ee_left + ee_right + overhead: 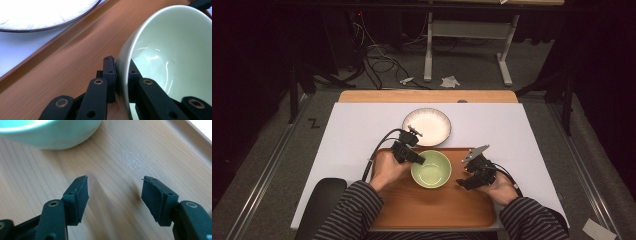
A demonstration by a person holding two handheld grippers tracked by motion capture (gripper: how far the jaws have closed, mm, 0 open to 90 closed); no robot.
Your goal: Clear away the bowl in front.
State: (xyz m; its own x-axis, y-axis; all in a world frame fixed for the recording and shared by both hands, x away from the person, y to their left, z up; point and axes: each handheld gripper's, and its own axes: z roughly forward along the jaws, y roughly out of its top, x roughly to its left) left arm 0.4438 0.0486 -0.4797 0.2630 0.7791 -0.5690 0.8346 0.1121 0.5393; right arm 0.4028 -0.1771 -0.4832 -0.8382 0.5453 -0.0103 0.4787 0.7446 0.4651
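A pale green bowl (431, 168) sits on the wooden tray (437, 210). My left gripper (418, 159) is shut on the bowl's left rim. In the left gripper view the green bowl (170, 55) has its wall pinched by my left gripper (121, 75), one jaw outside and one inside. My right gripper (460, 183) rests low over the tray to the right of the bowl. In the right gripper view my right gripper (115, 192) stands open over bare tray wood (125, 157), with nothing between the jaws, and the green bowl (50, 132) lies ahead at the upper left.
A white plate with a dark rim (427, 126) lies on the white table cover (352, 135) just beyond the tray. It appears as the white plate (42, 15) at the upper left of the left gripper view. Cables and a table frame stand on the floor behind.
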